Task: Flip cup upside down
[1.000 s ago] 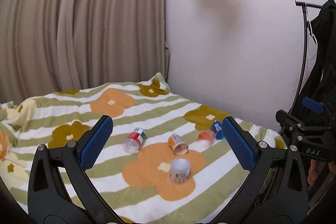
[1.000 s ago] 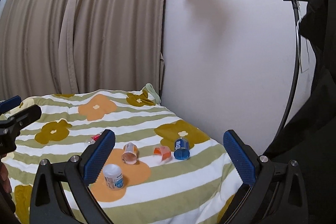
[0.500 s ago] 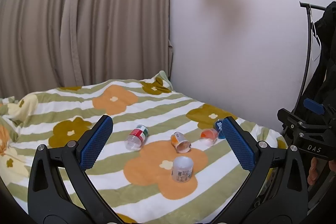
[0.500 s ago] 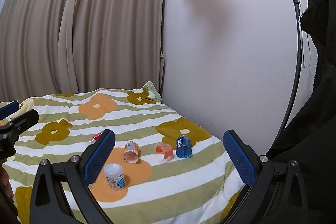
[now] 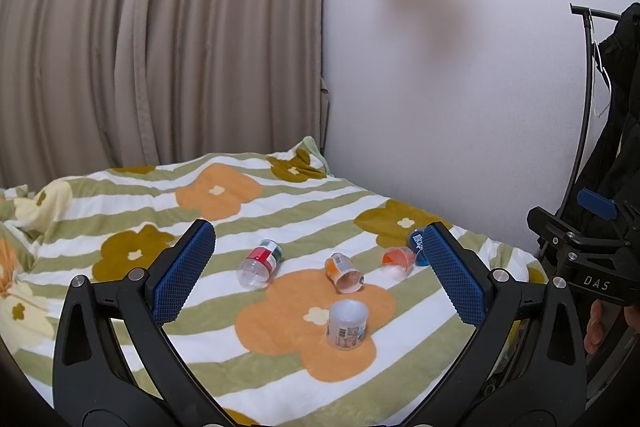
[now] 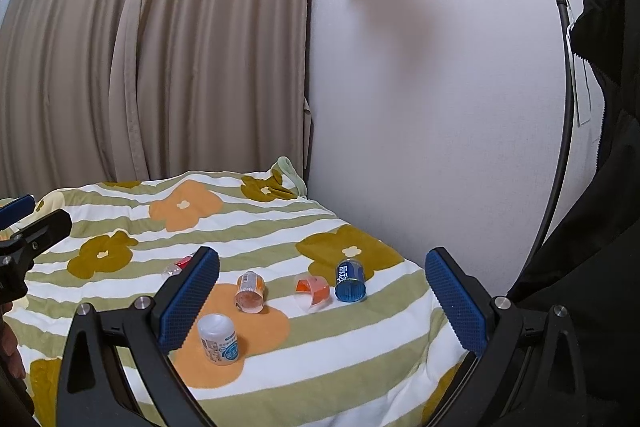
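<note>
Both grippers hang above the bed with jaws wide and hold nothing: the left gripper [image 5: 316,267]; the right gripper [image 6: 322,291]. Low in the frame centre, on the flowered blanket [image 5: 280,367], the white cup [image 5: 347,323] stands with its mouth down; four more small cups lie on their sides behind it.

Five cups lay on the bed [image 5: 120,343]: nearest, one cup [image 5: 347,323] standing; behind it a row of four, leftmost [image 5: 260,263], next [image 5: 344,273], third [image 5: 397,261], rightmost [image 6: 350,281] beside the wall [image 5: 440,107].
</note>
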